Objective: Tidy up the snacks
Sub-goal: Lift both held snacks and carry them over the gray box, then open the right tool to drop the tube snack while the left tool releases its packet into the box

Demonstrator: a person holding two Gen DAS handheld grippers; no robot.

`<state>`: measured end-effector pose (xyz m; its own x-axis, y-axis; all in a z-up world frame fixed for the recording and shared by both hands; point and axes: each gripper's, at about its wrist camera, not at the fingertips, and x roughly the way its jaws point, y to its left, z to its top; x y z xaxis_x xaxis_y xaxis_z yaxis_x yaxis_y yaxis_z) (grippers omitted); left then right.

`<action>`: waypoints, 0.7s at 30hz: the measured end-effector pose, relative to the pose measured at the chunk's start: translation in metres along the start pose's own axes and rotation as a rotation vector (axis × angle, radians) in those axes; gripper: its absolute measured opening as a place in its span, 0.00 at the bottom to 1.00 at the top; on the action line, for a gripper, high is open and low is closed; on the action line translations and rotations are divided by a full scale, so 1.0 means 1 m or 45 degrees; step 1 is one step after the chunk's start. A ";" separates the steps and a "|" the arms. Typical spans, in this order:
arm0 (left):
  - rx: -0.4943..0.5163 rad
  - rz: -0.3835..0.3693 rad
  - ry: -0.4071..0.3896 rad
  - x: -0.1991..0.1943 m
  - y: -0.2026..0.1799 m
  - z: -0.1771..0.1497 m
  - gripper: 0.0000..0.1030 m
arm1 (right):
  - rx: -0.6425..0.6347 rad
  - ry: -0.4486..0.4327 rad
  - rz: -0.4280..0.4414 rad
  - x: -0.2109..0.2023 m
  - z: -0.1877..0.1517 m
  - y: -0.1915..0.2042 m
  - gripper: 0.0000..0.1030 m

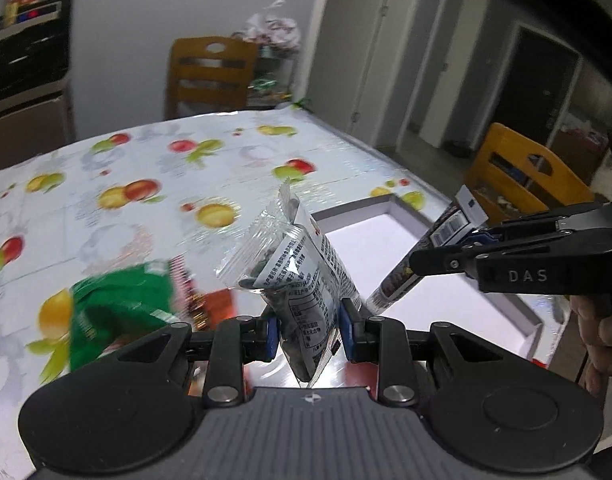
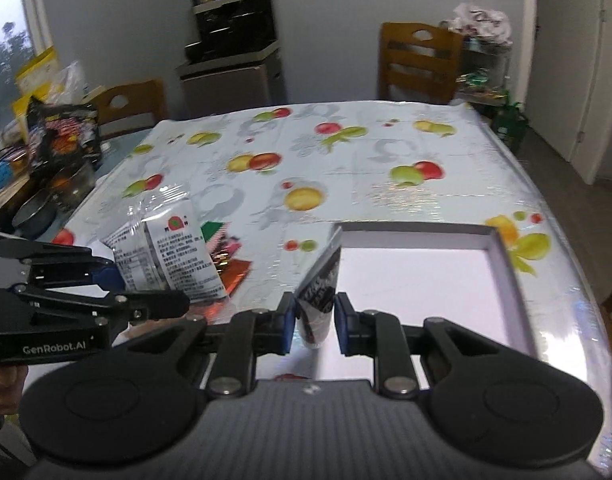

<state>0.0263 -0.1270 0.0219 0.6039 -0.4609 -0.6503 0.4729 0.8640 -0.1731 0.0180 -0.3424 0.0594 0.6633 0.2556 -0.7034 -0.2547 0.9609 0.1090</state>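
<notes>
My left gripper (image 1: 307,334) is shut on a clear seed packet (image 1: 298,276) with a white printed label, held upright above the table; it also shows in the right wrist view (image 2: 166,256). My right gripper (image 2: 314,326) is shut on a dark snack stick pack (image 2: 319,292), held over the near left part of the white shallow box (image 2: 501,256). In the left wrist view the right gripper (image 1: 471,242) and stick pack (image 1: 421,256) hang above the box (image 1: 409,210). A green snack bag (image 1: 118,312) and red packets (image 1: 218,304) lie on the table, blurred.
The table carries a fruit-print cloth (image 2: 345,168). Wooden chairs stand at the far side (image 2: 417,60) and the right side (image 1: 521,176). A black snack bag and clutter (image 2: 62,136) sit at the table's left. A cabinet with appliances (image 2: 230,52) stands behind.
</notes>
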 end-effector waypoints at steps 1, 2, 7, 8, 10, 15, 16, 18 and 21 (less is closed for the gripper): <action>0.013 -0.014 -0.002 0.002 -0.004 0.002 0.30 | 0.014 -0.003 -0.010 -0.003 -0.001 -0.004 0.19; 0.027 -0.030 -0.004 0.005 -0.009 0.004 0.30 | 0.028 -0.006 -0.020 -0.006 -0.002 -0.008 0.19; 0.093 -0.114 0.001 0.020 -0.033 0.013 0.30 | 0.057 0.002 -0.085 -0.019 -0.013 -0.024 0.19; 0.103 -0.128 0.005 0.022 -0.037 0.013 0.30 | 0.060 0.007 -0.098 -0.020 -0.015 -0.026 0.19; 0.126 -0.163 0.019 0.028 -0.046 0.014 0.31 | 0.068 0.019 -0.118 -0.024 -0.021 -0.031 0.19; 0.160 -0.233 0.068 0.046 -0.064 0.011 0.31 | 0.099 0.049 -0.161 -0.031 -0.034 -0.042 0.19; 0.168 -0.244 0.080 0.051 -0.067 0.010 0.31 | 0.105 0.052 -0.169 -0.031 -0.036 -0.043 0.19; 0.182 -0.265 0.102 0.059 -0.074 0.009 0.32 | 0.109 0.057 -0.186 -0.034 -0.039 -0.046 0.19; 0.202 -0.292 0.134 0.069 -0.080 0.006 0.32 | 0.106 0.063 -0.211 -0.036 -0.042 -0.050 0.19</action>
<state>0.0342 -0.2289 -0.0042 0.4038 -0.6100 -0.6818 0.6888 0.6932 -0.2122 -0.0227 -0.4038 0.0502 0.6551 0.0894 -0.7502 -0.0840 0.9954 0.0452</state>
